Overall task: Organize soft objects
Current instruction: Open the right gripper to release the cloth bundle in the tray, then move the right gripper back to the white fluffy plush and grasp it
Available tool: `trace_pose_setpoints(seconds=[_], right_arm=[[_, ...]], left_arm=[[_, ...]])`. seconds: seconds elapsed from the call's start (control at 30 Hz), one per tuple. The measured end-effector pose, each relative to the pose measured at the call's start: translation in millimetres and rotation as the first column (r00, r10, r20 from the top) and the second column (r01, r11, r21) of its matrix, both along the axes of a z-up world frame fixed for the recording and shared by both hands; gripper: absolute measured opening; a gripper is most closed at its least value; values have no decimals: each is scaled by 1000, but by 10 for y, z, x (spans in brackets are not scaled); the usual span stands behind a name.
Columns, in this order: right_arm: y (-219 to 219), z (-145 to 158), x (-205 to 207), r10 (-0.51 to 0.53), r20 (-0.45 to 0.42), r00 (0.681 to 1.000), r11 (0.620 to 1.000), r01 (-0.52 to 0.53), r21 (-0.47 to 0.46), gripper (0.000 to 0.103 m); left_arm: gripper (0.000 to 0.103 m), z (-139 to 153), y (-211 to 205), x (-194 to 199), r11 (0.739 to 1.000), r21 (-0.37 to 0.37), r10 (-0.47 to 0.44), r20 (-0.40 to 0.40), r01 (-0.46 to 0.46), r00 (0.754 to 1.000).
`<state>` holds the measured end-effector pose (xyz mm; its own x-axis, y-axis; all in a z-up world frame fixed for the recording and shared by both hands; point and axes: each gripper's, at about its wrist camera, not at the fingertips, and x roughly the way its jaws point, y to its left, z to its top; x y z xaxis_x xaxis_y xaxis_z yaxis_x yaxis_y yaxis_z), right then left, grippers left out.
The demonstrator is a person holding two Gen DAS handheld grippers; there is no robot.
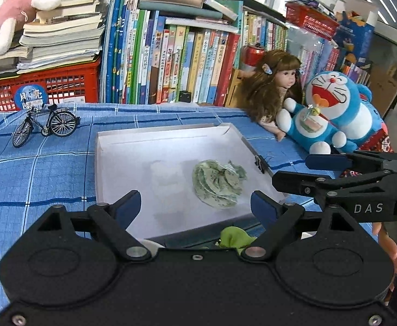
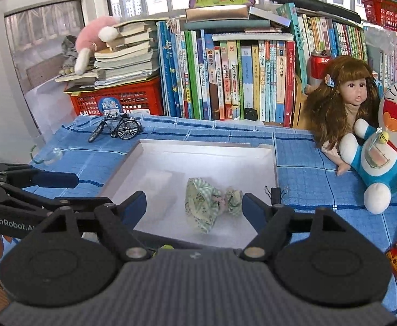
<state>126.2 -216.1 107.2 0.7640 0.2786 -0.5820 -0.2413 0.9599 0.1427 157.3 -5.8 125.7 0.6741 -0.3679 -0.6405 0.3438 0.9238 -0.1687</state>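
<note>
A white shallow box [image 1: 109, 163] [image 2: 155, 146] lies on the blue checked cloth. A crumpled green patterned cloth piece [image 1: 217, 183] [image 2: 206, 203] lies inside it, right of middle. My left gripper [image 1: 195, 206] is open and empty over the box's near edge. My right gripper [image 2: 194, 206] is open and empty, just in front of the cloth piece. It also shows in the left wrist view [image 1: 293, 171] at the box's right side. A bright green soft thing [image 1: 235, 237] [image 2: 166, 247] lies below the near edge, mostly hidden. A doll [image 1: 271, 89] [image 2: 345, 97] and a Doraemon plush [image 1: 337, 114] [image 2: 386, 152] sit at right.
A toy bicycle [image 1: 46, 126] [image 2: 115, 129] stands at the back left. A red crate [image 1: 41, 87] with stacked books and a pink plush [image 1: 16, 11] is behind it. A row of books [image 1: 171, 62] lines the back. A binder clip [image 1: 259, 163] is on the box's right rim.
</note>
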Motion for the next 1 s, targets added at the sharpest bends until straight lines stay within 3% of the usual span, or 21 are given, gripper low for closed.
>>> trace_pose_setpoints(seconds=[0.57, 1.0], right_arm=[[-234, 31, -700, -2, 127, 992, 1000, 1, 8, 93], [-491, -465, -1196, -74, 167, 983, 997, 75, -4, 97]], left_arm=[[90, -81, 305, -778, 999, -6, 41, 146, -41, 988], [92, -482, 533, -1301, 996, 14, 87, 188, -91, 978]])
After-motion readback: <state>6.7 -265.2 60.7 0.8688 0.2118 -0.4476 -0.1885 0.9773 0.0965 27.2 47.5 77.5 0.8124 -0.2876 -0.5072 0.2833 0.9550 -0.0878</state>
